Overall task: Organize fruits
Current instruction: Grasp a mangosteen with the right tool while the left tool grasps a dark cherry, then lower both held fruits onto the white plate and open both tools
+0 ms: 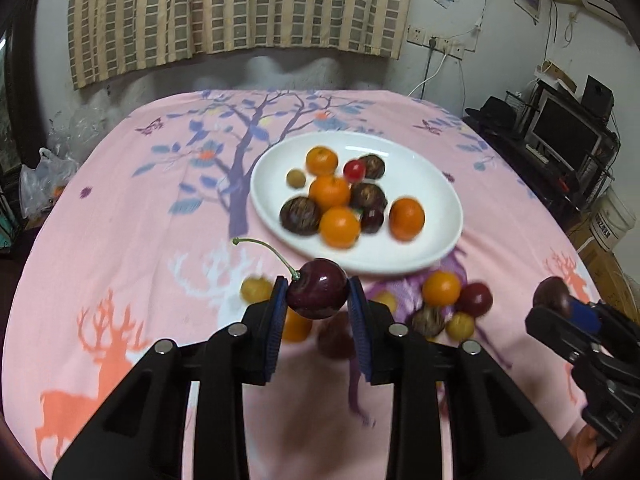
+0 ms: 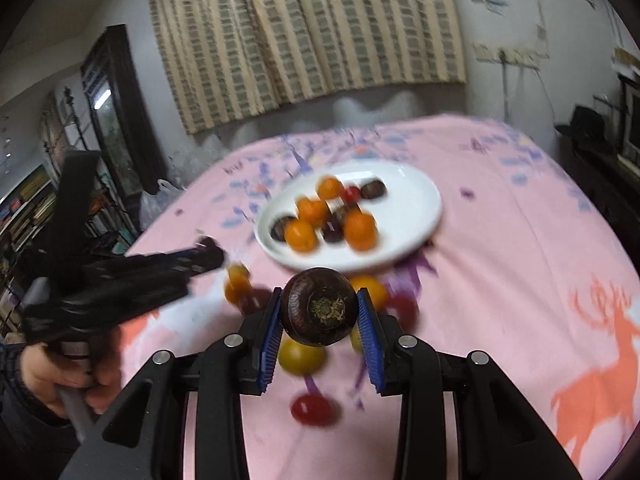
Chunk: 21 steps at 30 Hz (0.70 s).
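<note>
our left tongs pinch a dark red cherry between their blue pads; its green stem arcs up and off to the left. our right tongs are pressed onto a round dark brown fruit, its dried, star-like end turned toward the camera.

just beyond and under the left tongs, loose fruit lies on the pink cloth: a small yellow one to the left, and to the right an orange, a red one and a brown one bunched together. more fruit directly below the tips is half hidden by the pads and too blurred to name. farther ahead sits a white plate holding oranges, dark brown fruits and a red one, all a little smeared.

from the right tongs' view the plate and everything on it are badly motion-blurred; below the tips we make out a yellow fruit and a red one. the left tongs appear there at the left as a black blur, gripped by a hand cut off by the frame edge.
</note>
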### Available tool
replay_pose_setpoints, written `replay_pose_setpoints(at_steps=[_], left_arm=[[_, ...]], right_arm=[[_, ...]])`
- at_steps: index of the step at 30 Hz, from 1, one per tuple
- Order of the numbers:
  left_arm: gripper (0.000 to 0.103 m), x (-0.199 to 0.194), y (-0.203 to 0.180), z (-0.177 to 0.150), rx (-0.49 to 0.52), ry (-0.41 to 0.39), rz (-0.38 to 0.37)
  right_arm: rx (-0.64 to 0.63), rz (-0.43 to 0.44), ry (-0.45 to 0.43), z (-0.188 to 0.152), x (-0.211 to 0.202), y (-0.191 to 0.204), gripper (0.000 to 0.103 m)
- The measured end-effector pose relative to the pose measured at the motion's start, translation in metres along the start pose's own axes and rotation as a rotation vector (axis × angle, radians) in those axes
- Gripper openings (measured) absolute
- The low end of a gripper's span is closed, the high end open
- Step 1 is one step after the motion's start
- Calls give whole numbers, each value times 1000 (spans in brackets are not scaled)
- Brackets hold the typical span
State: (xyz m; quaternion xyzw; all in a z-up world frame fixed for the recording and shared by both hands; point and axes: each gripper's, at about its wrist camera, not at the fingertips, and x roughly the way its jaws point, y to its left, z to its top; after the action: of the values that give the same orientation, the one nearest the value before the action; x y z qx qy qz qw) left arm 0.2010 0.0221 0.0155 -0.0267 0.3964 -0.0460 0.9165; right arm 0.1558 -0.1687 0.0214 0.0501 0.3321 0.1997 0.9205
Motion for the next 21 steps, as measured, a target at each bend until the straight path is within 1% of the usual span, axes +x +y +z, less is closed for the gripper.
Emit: replay_pose_setpoints(at_steps=[2, 4, 7, 10, 14, 16, 17, 18, 19, 20, 21], left_arm=[[30, 11, -3, 12, 3, -2, 6], [30, 26, -5, 23, -8, 13, 13], [30, 46, -5, 33, -25, 37, 16], [30, 66, -3, 39, -41, 68, 17], [30, 83, -6, 45, -43, 79, 21], [30, 91, -8, 47, -48, 92, 19], [30, 93, -9, 48, -49, 93, 15], [38, 94, -10, 50, -56, 91, 27], [55, 95, -9, 51, -68, 91, 56], [63, 93, -8, 51, -80, 81, 69], [67, 88, -7, 51, -87, 64, 72]], right_arm=[[-9, -7, -10, 17, 11, -2, 36], [7, 0, 4, 29, 30, -8, 36], [66, -8, 65, 39, 68, -24, 37], [74, -23, 110, 41, 91, -30, 37], [47, -46, 143, 42, 110, -30, 37], [44, -48, 148, 42, 117, -29, 38], [46, -49, 150, 42, 119, -30, 41], [49, -55, 152, 43, 121, -31, 48], [61, -73, 150, 42, 121, -34, 53], [83, -68, 141, 41, 118, -39, 56], [95, -58, 137, 41, 116, -42, 60]])
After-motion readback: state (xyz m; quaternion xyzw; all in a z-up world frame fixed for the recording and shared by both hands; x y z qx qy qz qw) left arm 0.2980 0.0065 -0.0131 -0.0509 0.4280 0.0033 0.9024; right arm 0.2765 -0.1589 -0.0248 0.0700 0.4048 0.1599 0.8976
